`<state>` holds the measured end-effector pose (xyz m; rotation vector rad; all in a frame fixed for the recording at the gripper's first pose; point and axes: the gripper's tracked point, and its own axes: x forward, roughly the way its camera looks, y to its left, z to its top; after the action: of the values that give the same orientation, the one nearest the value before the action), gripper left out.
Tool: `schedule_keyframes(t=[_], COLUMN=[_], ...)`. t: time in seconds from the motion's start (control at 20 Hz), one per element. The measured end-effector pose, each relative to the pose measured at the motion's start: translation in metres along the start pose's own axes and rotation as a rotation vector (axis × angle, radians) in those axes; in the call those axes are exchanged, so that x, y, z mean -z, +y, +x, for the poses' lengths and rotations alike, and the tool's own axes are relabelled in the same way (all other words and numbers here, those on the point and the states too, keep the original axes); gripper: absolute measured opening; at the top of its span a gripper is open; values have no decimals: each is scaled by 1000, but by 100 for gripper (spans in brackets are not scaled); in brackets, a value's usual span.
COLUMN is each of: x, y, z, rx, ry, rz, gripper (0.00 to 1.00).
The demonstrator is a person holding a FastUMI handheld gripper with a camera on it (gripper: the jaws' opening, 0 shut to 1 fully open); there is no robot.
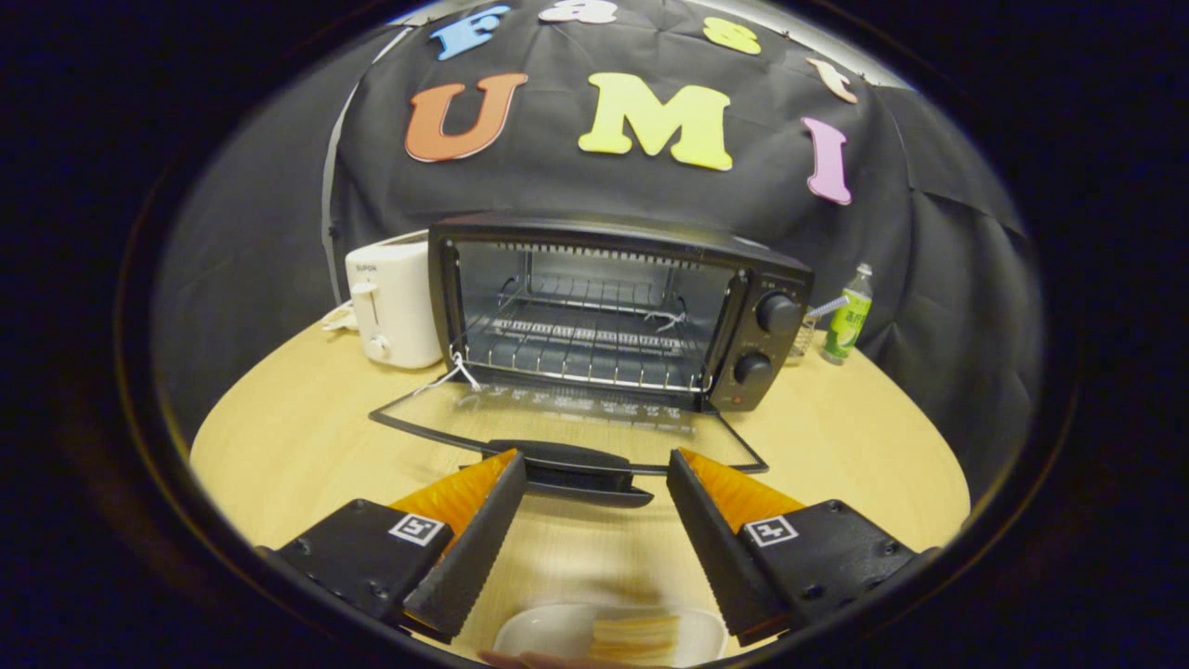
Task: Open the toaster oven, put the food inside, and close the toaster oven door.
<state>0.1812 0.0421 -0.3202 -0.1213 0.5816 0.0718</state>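
Toaster oven (613, 311): we see it centre frame on the wooden table (307, 437), black, two knobs down its right side.
Oven door (567, 418): glass door is dropped fully open and lies flat toward us; its dark handle (571, 465) sits just ahead of the fingertips.
Oven inside: wire rack (585, 358) is bare, we see no food on it.
Food (636, 636): pale yellow strips on a white plate (529, 636), bottom centre of the frame, below and between the fingers, blurry. At the very bottom edge something like a hand touches the plate; we can't tell more.
Gripper (596, 469): fingers spread wide apart, nothing between them, touching neither handle nor food; tips flank the door handle from our side.
Progress: we judge step one, opening, as done. The food isn't in yet and the door isn't closed, so two of three steps are left.
Next, our guess: go down to the food, grasp it, carry it over the open door onto the rack, then lift the door by the handle.
White toaster (390, 307): left of the oven, close beside it.
Green bottle (848, 316): right of the oven, near the back of the table.
Booth wall (929, 279): black cloth behind everything.
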Motion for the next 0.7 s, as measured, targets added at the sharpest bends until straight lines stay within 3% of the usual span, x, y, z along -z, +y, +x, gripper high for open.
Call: schedule_keyframes(t=[0.05, 0.3, 0.5, 0.7], x=[15, 14, 19, 41], y=[3, -2, -28, -39], z=[4, 2, -30, -69], rx=[-7, 2, 28, 3], ry=[51, 44, 4, 16], rz=[19, 7, 31, 70], gripper=[100, 100, 100, 100])
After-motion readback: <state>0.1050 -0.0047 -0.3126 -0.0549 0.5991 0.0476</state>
